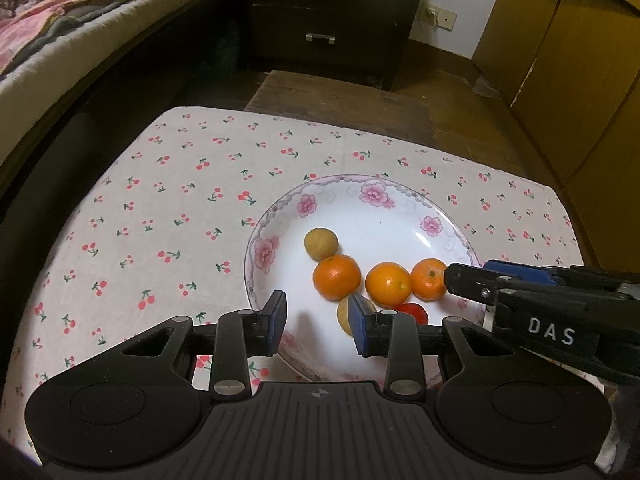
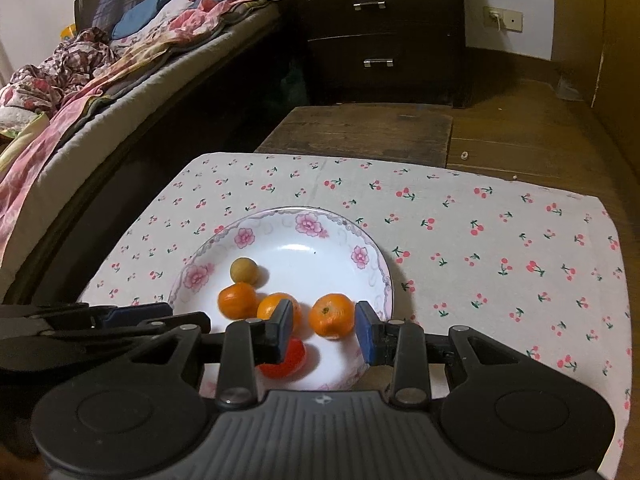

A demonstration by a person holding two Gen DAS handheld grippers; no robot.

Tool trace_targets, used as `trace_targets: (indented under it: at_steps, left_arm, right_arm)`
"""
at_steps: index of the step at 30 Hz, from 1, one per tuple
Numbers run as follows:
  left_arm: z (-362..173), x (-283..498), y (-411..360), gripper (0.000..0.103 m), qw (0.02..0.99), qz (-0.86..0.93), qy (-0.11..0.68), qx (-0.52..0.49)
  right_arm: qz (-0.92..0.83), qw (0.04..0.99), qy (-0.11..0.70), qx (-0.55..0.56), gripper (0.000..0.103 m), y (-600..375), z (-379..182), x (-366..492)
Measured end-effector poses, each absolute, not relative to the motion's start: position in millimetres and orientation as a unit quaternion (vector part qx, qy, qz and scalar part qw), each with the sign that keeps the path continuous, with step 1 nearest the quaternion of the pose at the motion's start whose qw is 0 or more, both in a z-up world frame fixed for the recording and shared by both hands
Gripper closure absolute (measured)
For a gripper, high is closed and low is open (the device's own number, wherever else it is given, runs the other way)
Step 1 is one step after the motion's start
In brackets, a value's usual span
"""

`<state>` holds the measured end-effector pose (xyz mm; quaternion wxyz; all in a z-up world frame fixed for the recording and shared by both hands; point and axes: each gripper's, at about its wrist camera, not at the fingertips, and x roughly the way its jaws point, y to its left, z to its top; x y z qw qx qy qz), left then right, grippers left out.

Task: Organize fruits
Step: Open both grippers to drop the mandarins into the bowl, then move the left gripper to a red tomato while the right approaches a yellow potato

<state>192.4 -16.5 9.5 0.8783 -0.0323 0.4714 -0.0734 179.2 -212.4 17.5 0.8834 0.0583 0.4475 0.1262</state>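
Cherry-print cloth (image 2: 480, 240) under plate (image 2: 240, 236); dresser (image 2: 384, 32) beyond.

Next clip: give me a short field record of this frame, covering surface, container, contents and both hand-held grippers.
surface: cherry-print tablecloth
container: floral-rimmed plate
contents: three oranges, two yellowish-brown round fruits, one red fruit, partly hidden
fruit outside plate: none visible
left hand-held gripper: over near rim, jaws apart, nothing gripped
right hand-held gripper: over plate, jaws apart, an orange seen between them, contact unclear
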Motion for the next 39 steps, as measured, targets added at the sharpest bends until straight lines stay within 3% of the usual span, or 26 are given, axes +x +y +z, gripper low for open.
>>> trace_targets:
  at_steps: [20,39]
  left_arm:
    - [8.8,132.2,-3.8,0.056,0.869,-0.093,0.484,-0.03]
    - [-12.9,117.0,-3.1,0.056,0.851,-0.088,0.516,-0.038]
  right_arm:
    - [0.127,0.868,0.476,0.059,0.067,-210.7,18.9,111.2]
    - [0.141,0.851,0.503,0.057,0.063,-204.2,3.9,106.3]
